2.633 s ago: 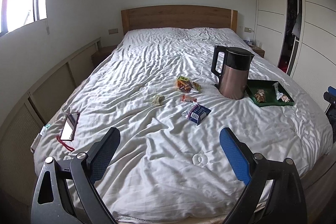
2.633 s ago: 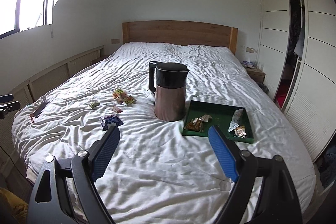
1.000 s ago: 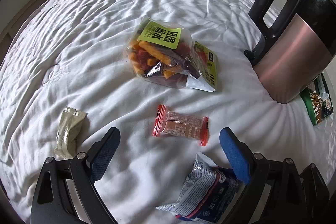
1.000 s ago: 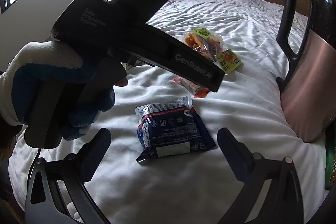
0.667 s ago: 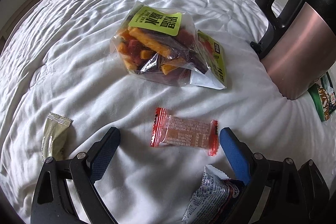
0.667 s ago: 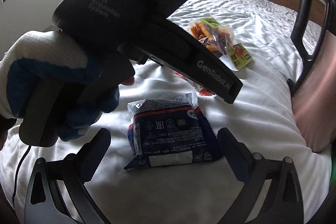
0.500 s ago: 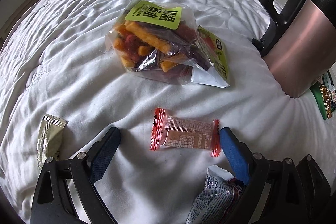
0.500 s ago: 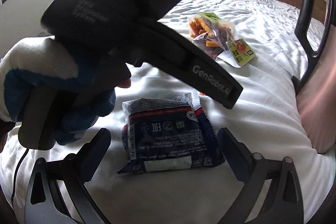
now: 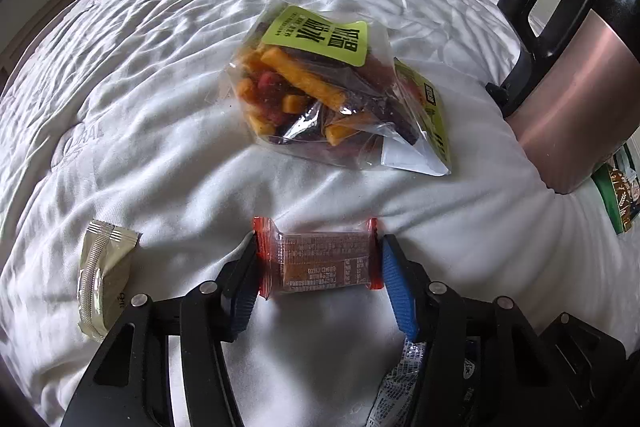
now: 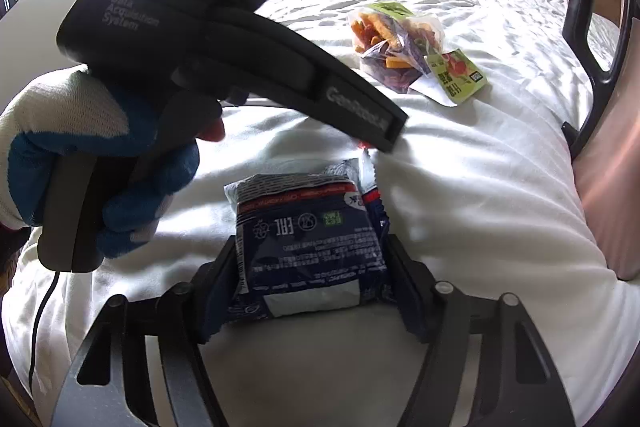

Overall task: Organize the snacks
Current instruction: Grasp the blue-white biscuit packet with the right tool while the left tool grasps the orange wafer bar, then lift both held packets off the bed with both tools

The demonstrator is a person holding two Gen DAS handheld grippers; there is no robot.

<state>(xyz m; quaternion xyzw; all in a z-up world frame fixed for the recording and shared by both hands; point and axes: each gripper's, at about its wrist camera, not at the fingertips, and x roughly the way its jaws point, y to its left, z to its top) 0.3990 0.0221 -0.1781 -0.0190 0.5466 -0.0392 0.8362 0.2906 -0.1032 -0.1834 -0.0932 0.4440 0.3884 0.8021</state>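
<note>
Snacks are spread over the white bed (image 9: 168,131). A red-ended bar (image 9: 318,259) is clamped between the narrowed fingers of the left claw (image 9: 316,263), its crimped ends pressed against the blue pads (image 9: 394,287). Ahead of that claw a clear bag of orange and purple sticks (image 9: 320,87) is seen, and to its left, well apart, a pale green sachet (image 9: 102,283) lies flat. A copper kettle (image 9: 580,99) stands ahead to its right. A dark blue packet (image 10: 308,247) is gripped at both sides by the right claw (image 10: 312,267), which is closed to the packet's width. The gloved left hand (image 10: 80,147) is seen up and left of the right claw.
</note>
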